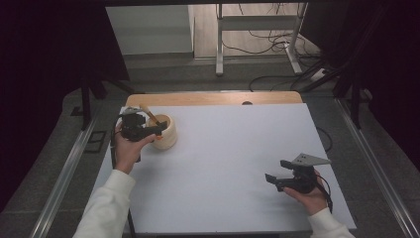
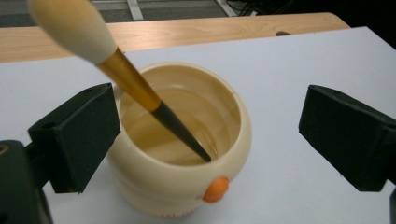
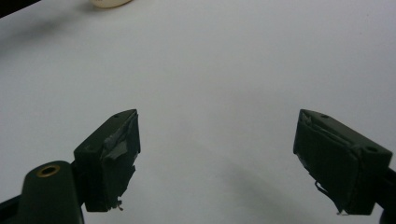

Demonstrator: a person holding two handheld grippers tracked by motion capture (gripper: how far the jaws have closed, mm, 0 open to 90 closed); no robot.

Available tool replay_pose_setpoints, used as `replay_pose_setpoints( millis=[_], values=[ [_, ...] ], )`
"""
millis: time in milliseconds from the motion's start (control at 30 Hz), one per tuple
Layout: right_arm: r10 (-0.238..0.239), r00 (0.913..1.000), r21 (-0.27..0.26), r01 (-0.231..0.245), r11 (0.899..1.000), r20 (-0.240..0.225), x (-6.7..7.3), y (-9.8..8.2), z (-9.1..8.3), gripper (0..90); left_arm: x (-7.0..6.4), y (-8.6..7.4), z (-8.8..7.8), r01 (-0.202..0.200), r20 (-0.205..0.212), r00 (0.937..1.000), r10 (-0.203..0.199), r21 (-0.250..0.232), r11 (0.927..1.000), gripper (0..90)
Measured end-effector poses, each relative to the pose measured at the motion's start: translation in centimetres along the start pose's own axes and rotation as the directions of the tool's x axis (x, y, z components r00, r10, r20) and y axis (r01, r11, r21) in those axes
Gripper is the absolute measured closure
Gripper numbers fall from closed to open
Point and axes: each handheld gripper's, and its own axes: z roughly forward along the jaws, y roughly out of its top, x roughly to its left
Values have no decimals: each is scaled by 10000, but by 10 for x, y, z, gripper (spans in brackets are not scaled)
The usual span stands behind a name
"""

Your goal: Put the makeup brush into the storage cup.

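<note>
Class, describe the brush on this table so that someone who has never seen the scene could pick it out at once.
Start at the white table and go to its far left corner, where a cream round pot with an orange dot stands between the open left tongs. The calligraphy brush leans inside it, black tip down. Its golden handle and bulbous cream end set it apart.

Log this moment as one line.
left hand-held gripper: open, around pot | brush: leaning in pot | right hand-held gripper: open, empty
</note>
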Motion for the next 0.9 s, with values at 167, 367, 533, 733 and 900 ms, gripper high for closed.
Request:
replay_pose_setpoints(
  millis=[167, 367, 533, 733, 900],
  values=[
    [0, 10000, -11, 0, 10000, 8, 0, 0, 0, 155, -1, -6, -8, -201, -30, 9998, 201, 18, 9998, 61],
    [2, 10000, -31, -2, 10000, -9, 0, 0, 0, 155, -2, -10, -15, -352, 142, 9993, 353, -75, 9994, 69],
    [-11, 10000, -51, 10, 10000, -21, -2, 0, 1, 155, 0, -17, -22, -377, 360, 9986, 383, -160, 9992, 80],
    [31, 10000, -75, -31, 10000, -43, -3, 0, 0, 154, -2, -28, -31, -606, 684, 9958, 606, -18, 9982, 85],
    [-10, 10000, -65, 9, 10000, -57, -2, 1, 1, 154, -9, -40, -40, -851, 902, 9923, 848, -3, 9964, 89]
  ],
)
